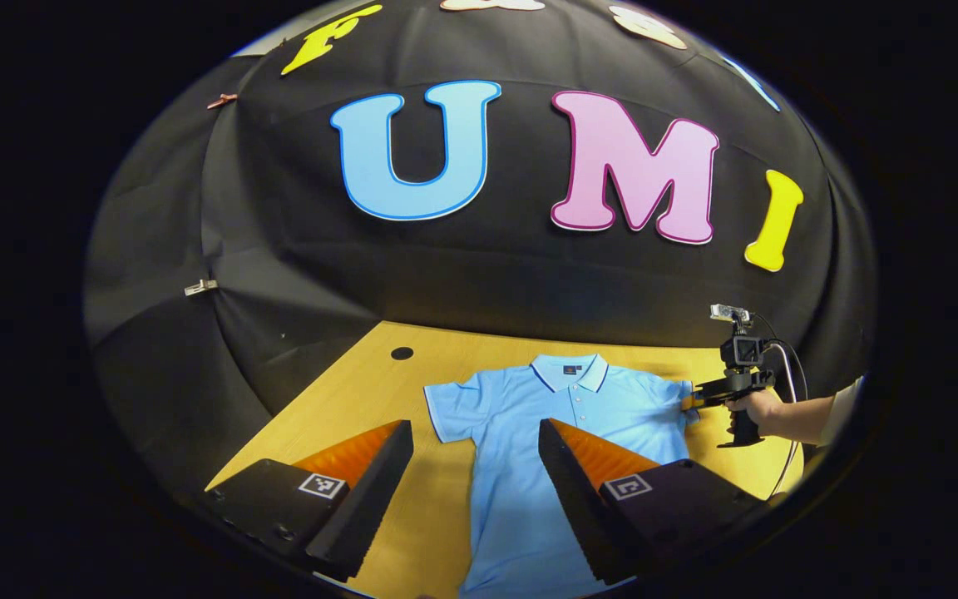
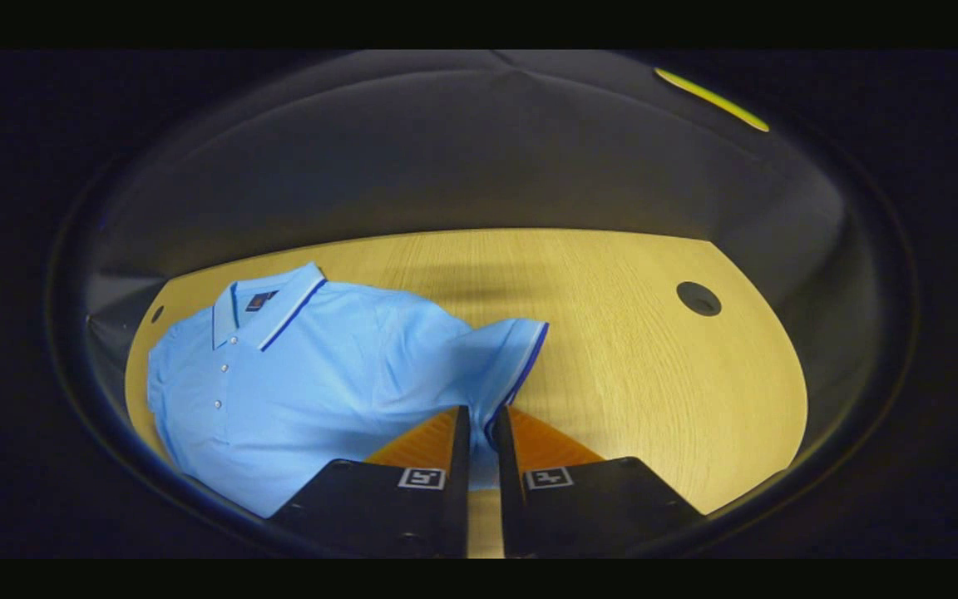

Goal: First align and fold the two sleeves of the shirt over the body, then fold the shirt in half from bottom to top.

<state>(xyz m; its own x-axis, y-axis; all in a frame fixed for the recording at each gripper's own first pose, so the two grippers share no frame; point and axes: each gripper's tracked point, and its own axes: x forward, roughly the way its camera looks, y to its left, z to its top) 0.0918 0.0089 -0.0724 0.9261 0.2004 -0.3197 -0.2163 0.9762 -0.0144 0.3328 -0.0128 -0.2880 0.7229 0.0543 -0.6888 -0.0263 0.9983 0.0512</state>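
Two sleeves need folding, and neither one lies over the body yet, so the job looks like it is just starting. From the left gripper view, the blue shirt (image 1: 529, 433) lies flat on its back on the wooden table (image 1: 338, 391), with its collar (image 1: 569, 372) pointing to the far wall. The left gripper (image 1: 475, 474) hangs above the lower part of the shirt with its jaws spread wide and nothing between them. One sleeve (image 1: 450, 409) lies out flat to the side. At the other sleeve, a hand (image 1: 758, 409) holds the right gripper (image 1: 695, 398) right at the sleeve's edge. From the right gripper view, the right gripper (image 2: 481, 433) has its jaws pressed close on the edge of the near sleeve (image 2: 508, 358), pinching the cloth. The sleeve looks a bit lifted and bunched, so I think this fold is about to begin. After both sleeves, the bottom-to-top fold is left too. The table (image 2: 654, 374) is pale yellow wood with a small round hole (image 2: 698, 298) in it. Black cloth (image 2: 462, 150) hangs all around as the wall of the booth.
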